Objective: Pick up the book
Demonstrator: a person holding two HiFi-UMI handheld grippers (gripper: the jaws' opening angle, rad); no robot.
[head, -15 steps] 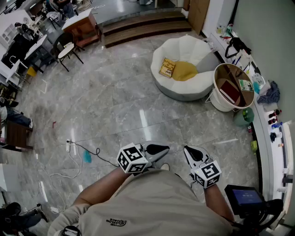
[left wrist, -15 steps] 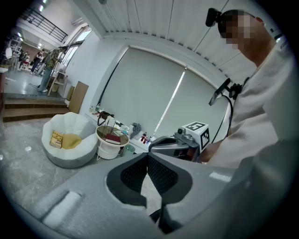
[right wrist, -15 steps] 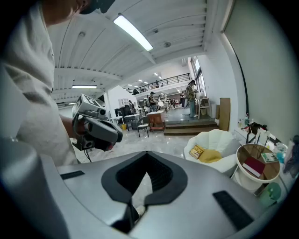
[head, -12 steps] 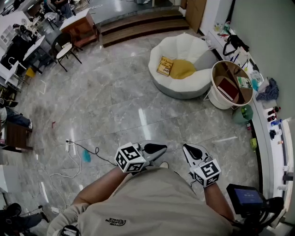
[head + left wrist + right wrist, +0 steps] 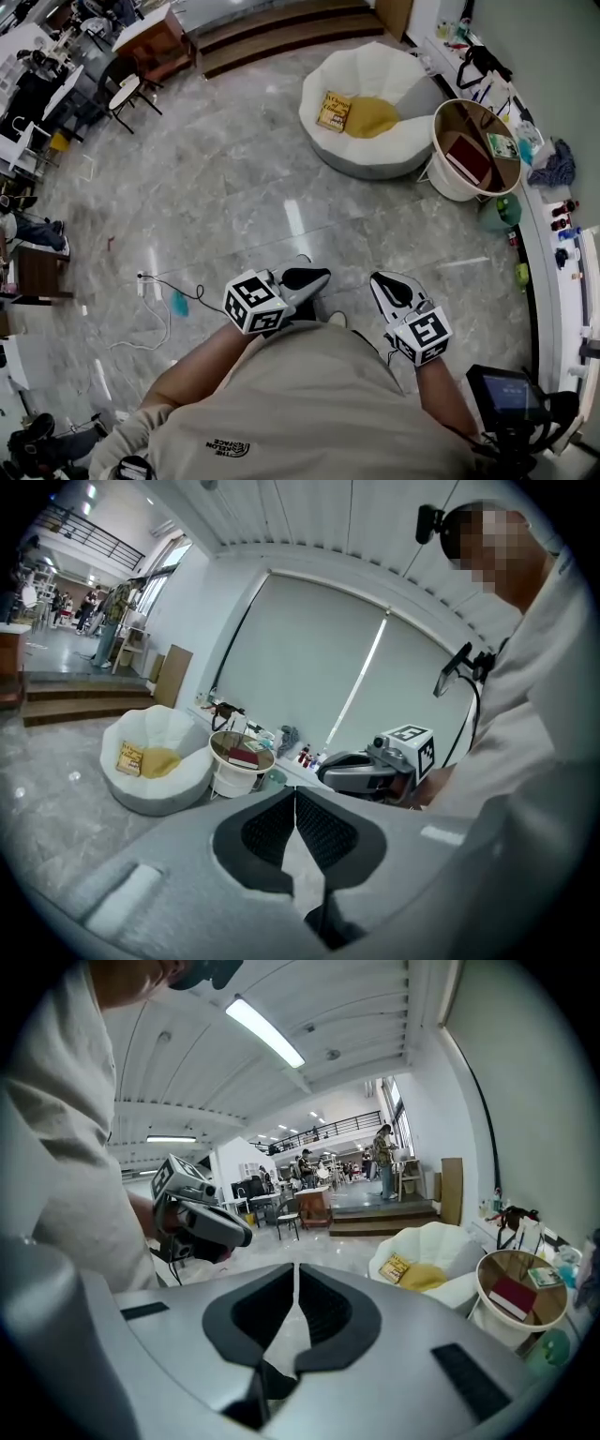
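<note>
Two books: yellow book (image 5: 334, 111) lies on the white beanbag (image 5: 394, 70), dark red book (image 5: 466, 159) on the round table (image 5: 442, 184) just right of the beanbag. Your left gripper (image 5: 314, 278) and right gripper (image 5: 386, 286) are well short of the beanbag, jaws pressed together, nothing between. Only the head view shows both grippers' marker cubes at once.

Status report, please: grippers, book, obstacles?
Left gripper and right gripper shut, empty. Yellow book lies on white chair, out of reach. Only floor between.
</note>
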